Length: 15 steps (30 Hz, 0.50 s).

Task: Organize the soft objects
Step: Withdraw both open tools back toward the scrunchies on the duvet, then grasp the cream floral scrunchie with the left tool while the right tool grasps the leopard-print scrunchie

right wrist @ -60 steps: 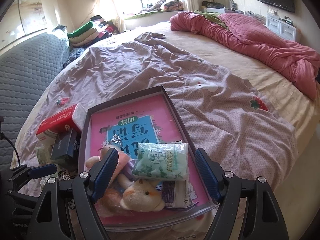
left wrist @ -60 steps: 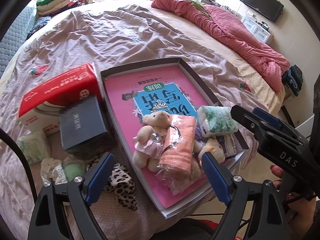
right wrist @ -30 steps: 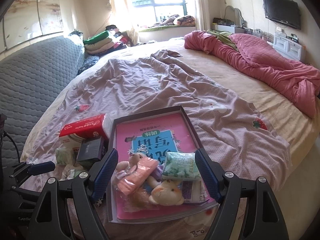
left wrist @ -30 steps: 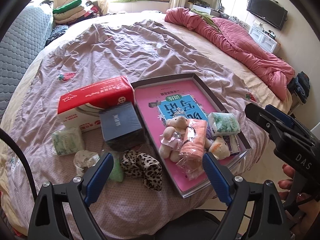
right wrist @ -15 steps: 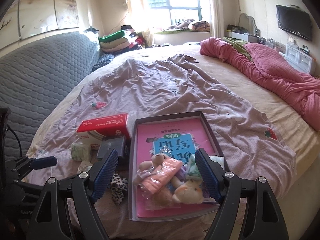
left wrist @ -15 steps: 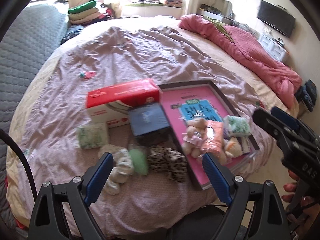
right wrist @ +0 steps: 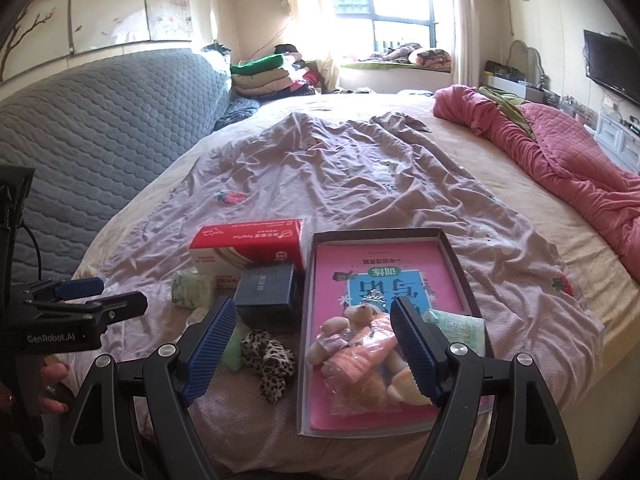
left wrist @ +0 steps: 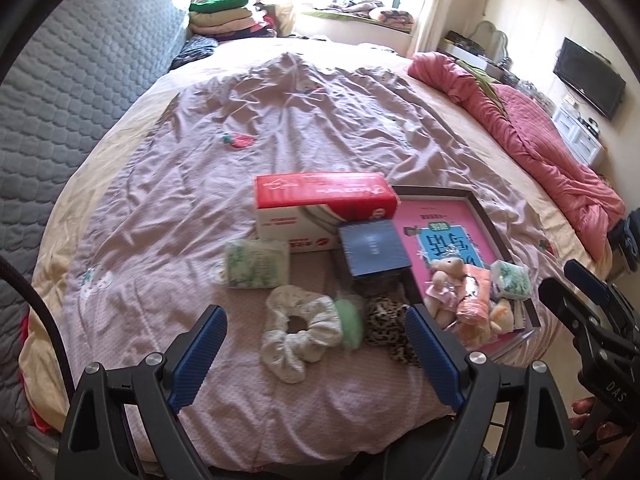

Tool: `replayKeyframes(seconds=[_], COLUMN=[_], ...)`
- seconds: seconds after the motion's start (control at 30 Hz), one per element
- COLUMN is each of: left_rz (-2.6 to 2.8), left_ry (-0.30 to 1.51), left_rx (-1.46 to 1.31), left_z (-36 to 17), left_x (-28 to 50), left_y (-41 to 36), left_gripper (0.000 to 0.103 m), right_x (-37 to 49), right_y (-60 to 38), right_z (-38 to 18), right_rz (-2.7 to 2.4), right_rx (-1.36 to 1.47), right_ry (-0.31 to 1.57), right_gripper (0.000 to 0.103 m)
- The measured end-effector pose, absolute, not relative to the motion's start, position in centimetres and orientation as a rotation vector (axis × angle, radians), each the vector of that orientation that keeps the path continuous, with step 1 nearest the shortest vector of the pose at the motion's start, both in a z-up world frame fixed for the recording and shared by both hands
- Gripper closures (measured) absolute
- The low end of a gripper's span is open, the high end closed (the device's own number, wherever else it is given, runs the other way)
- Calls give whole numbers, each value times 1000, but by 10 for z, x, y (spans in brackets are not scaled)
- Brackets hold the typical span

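Observation:
A shallow box (left wrist: 486, 216) with a pink book holds a small teddy bear (left wrist: 444, 280), a wrapped pink towel (left wrist: 474, 300), a green tissue pack (left wrist: 512, 280) and a tan plush (left wrist: 502, 316). On the bedsheet lie a white scrunchie (left wrist: 300, 330), a green soft piece (left wrist: 350, 322), a leopard scrunchie (left wrist: 386, 326) and a green tissue pack (left wrist: 256, 264). My left gripper (left wrist: 316, 356) is open and empty, hovering before the white scrunchie. My right gripper (right wrist: 312, 348) is open and empty, above the box (right wrist: 306, 320) front and the leopard scrunchie (right wrist: 268, 360).
A red and white tissue box (left wrist: 320, 204) and a dark blue box (left wrist: 374, 248) sit left of the tray. A pink quilt (left wrist: 532, 132) lies at the right. A grey quilted headboard (right wrist: 92, 120) is at the left. The bed edge is close below.
Both grippers pulled back and up from the box. The left view swung left from the tray toward the scrunchies. Both stayed open and empty.

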<state>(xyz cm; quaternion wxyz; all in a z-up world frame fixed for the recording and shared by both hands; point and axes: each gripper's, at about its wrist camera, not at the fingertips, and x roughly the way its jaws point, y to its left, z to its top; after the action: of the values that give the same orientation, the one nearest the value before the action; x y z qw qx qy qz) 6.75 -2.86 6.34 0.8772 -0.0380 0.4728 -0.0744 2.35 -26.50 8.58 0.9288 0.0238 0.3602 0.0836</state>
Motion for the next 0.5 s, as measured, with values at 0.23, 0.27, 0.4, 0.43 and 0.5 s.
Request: replayKeyframes(seconds=[0.23, 0.27, 0.4, 0.43, 0.5], left_rz=[-122, -117, -105, -103, -102], left_ry=[1002, 1004, 1026, 1035, 1045], left_rx=[-95, -94, -97, -93, -89], left_z=[55, 54, 44, 40, 34], left_x=[61, 61, 58, 57, 56], left_y=[-7, -5, 1, 2, 2], left_gripper=[13, 13, 13, 13, 12], right_x=[21, 20, 19, 19, 19], right_y=[-247, -244, -236, -233, -229], right_z=[79, 78, 71, 68, 63], right_rz=[216, 223, 244, 249, 262], right_rx=[8, 4, -16, -22, -33], right_ry=[751, 753, 768, 775, 786], right_gripper=[22, 22, 22, 22, 22])
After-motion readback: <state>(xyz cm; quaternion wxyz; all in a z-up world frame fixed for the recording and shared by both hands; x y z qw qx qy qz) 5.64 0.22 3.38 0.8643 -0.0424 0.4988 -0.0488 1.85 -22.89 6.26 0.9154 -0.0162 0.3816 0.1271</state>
